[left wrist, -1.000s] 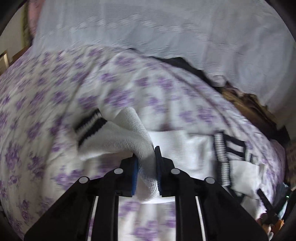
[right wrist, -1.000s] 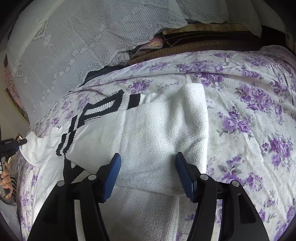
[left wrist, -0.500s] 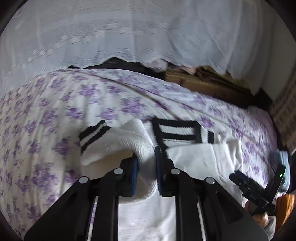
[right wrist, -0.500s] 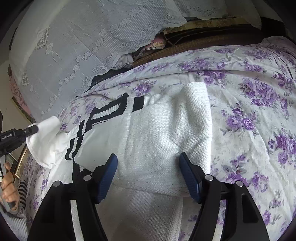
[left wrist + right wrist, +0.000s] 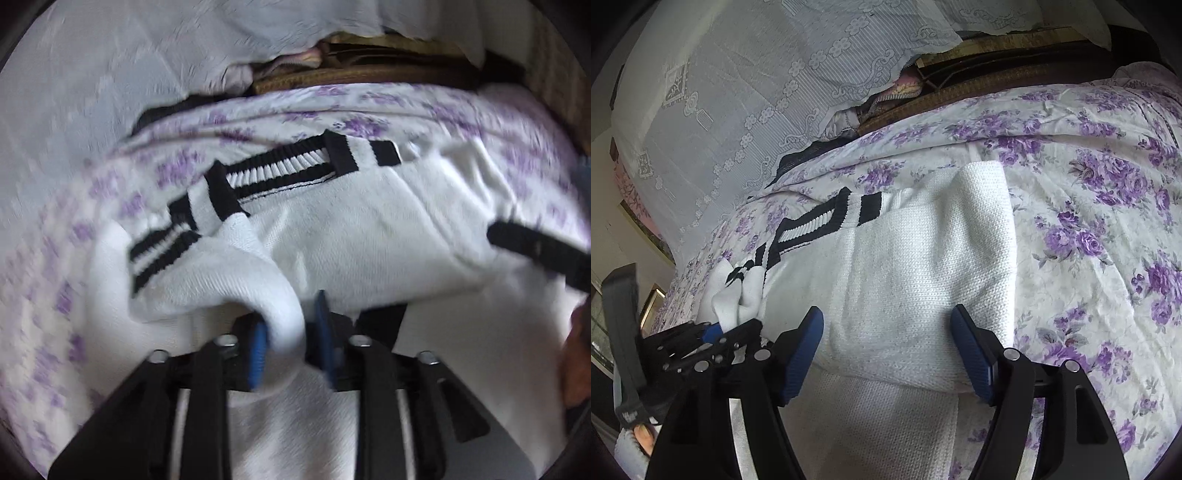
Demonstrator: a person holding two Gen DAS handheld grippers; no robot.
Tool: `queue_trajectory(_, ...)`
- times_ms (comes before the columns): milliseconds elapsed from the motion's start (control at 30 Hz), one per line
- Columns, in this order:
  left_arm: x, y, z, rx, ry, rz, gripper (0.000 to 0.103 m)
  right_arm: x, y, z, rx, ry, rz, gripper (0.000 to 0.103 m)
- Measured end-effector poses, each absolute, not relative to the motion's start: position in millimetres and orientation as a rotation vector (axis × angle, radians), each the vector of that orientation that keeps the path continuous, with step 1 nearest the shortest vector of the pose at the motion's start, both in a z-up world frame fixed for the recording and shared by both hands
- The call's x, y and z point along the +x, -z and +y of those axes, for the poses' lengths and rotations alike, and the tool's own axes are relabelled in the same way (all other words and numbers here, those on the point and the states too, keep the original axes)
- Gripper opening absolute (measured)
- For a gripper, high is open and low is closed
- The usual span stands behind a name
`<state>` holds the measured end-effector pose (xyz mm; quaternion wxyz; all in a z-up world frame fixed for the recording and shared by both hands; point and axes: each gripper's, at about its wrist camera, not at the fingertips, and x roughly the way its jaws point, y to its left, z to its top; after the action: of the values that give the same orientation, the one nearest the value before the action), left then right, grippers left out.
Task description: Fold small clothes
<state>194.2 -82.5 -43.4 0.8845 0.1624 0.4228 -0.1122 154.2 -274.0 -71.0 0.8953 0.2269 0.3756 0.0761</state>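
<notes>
on the floral bedspread point(image 5: 1089, 206), left claw point(image 5: 290, 343) pinches sweater sleeve point(image 5: 221, 280).

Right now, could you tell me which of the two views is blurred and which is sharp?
Left wrist view: motion-smeared, the floral bedsheet streaked and the sleeve soft-edged between the left gripper fingers. Right wrist view: sharp, the sweater knit crisp; fisheye bending and dark corners in both.

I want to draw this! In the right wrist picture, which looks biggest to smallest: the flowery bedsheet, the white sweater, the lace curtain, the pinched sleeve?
1. Flowery bedsheet and lace curtain: both fill huge areas, too close to rank.
2. White sweater.
3. Pinched sleeve, smallest, clamped in the left gripper.
</notes>
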Motion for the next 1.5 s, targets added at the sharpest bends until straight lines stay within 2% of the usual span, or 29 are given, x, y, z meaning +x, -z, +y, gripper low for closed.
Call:
queue_trajectory(33,189.9,40.2,-78.0,0.334,0.254,0.883,0.080,154.2,71.0,-274.1,0.470,-0.158,0.779,0.072)
queue_trajectory(67,183.0,33.9,-70.3,0.311,0.281,0.864,0.089,154.2,70.9,-274.3,0.471,-0.157,0.779,0.072)
queue_trajectory(200,156.5,4.3,-34.1,0.294,0.335,0.790,0.098,148.6,62.4,-273.2,0.474,-0.101,0.759,0.069)
queue_trajectory(367,161.3,-10.5,58.3,0.169,0.186,0.728,0.099,130.8,12.4,-214.8,0.275,-0.178,0.645,0.065)
queue_trajectory(500,212.5,27.7,118.6,-0.075,0.084,0.887,0.098,134.1,-7.5,-114.4,-0.037,-0.239,0.641,0.065)
queue_trajectory(600,232.0,59.8,125.9,-0.060,0.075,0.982,0.099,160.6,-5.5,-55.1,-0.238,-0.246,0.690,0.064)
queue_trajectory(667,235.1,68.5,123.2,-0.038,0.067,0.995,0.099,187.4,-5.6,-44.4,-0.228,-0.256,0.745,0.064)
queue_trajectory(733,234.5,67.8,117.1,-0.007,0.055,0.982,0.099,224.0,-6.3,-55.6,-0.041,-0.289,0.821,0.060)
queue_trajectory(800,234.3,68.6,114.9,0.005,0.049,0.982,0.099,248.7,-1.4,-69.6,0.129,-0.288,0.867,0.039)
queue_trajectory(833,235.5,69.2,113.9,0.007,0.047,0.982,0.099,255.3,3.0,-71.0,0.164,-0.301,0.888,0.037)
queue_trajectory(967,235.0,68.0,113.9,-0.001,0.051,0.983,0.099,274.3,29.3,-45.3,0.086,-0.295,0.972,0.038)
queue_trajectory(1000,234.1,68.1,114.3,-0.001,0.051,0.981,0.099,274.8,34.2,-40.1,0.070,-0.289,0.974,0.043)
queue_trajectory(1067,232.6,68.8,115.7,0.000,0.050,0.977,0.099,276.6,40.7,-37.0,0.066,-0.279,0.979,0.048)
queue_trajectory(1100,232.9,69.1,115.6,0.000,0.050,0.976,0.099,276.2,43.9,-35.8,0.072,-0.283,0.981,0.043)
queue_trajectory(1133,232.8,69.2,115.6,0.001,0.050,0.974,0.099,272.9,44.5,-35.7,0.072,-0.286,0.974,0.031)
queue_trajectory(1167,232.7,69.3,115.6,0.002,0.049,0.973,0.099,266.8,41.9,-37.6,0.091,-0.310,0.955,0.013)
queue_trajectory(1200,232.9,69.3,115.5,0.003,0.049,0.972,0.099,262.3,37.5,-42.6,0.112,-0.323,0.928,0.011)
queue_trajectory(1300,232.2,68.9,115.4,0.006,0.047,0.968,0.099,234.6,11.1,-80.5,0.158,-0.261,0.798,0.011)
queue_trajectory(1400,230.9,68.5,114.7,0.011,0.043,0.964,0.099,200.3,-3.8,-158.8,0.222,-0.059,0.705,0.013)
queue_trajectory(1433,230.3,68.0,113.3,0.014,0.049,0.960,0.099,191.2,0.4,-185.3,0.236,0.015,0.701,0.017)
queue_trajectory(1467,229.6,67.8,111.3,0.020,0.054,0.958,0.099,183.7,10.3,-208.7,0.272,0.045,0.723,0.027)
queue_trajectory(1500,228.3,67.9,107.8,0.043,0.041,0.950,0.099,177.7,31.2,-234.2,0.353,0.043,0.789,0.033)
